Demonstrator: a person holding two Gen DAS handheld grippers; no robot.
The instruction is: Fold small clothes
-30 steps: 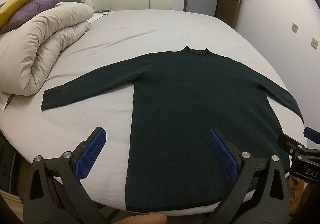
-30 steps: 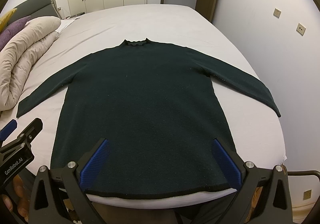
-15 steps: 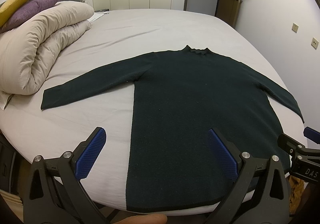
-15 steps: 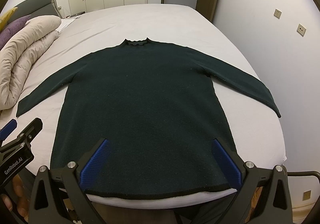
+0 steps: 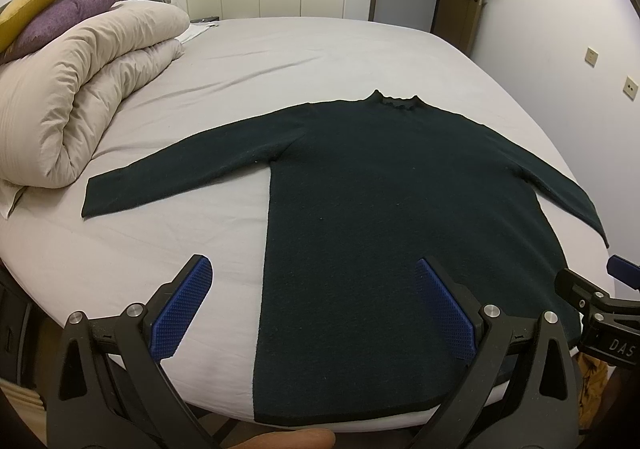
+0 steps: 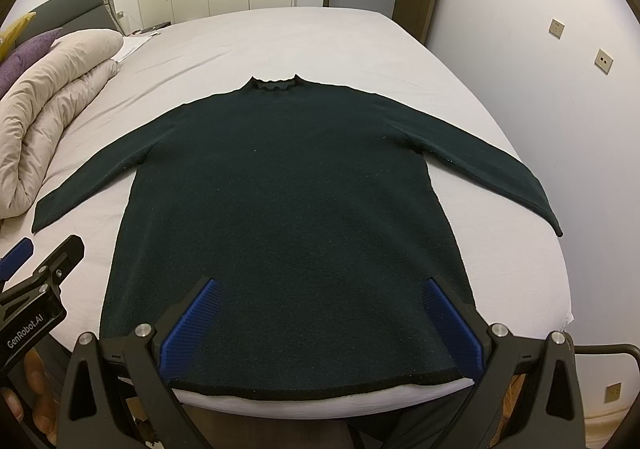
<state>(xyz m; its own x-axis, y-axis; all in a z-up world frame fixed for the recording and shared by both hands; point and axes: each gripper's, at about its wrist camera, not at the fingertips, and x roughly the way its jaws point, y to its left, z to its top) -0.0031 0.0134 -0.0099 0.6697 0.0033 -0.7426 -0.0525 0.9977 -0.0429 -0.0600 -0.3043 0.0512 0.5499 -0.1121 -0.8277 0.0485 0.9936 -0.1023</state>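
Right wrist: sweater (image 6: 292, 189) flat beyond open tool (image 6: 320, 323).

Both grippers are black frames with silver screws and textured blue pads on the fingers (image 5: 181, 307). The left gripper (image 5: 316, 307) bears white "GenRobot.AI" lettering, seen lower left in the right view; the right gripper (image 6: 320, 325) shows "DAS"

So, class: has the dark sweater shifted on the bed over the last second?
No. The sweater keeps its place: its collar and left cuff sit the same against the rolled duvet.
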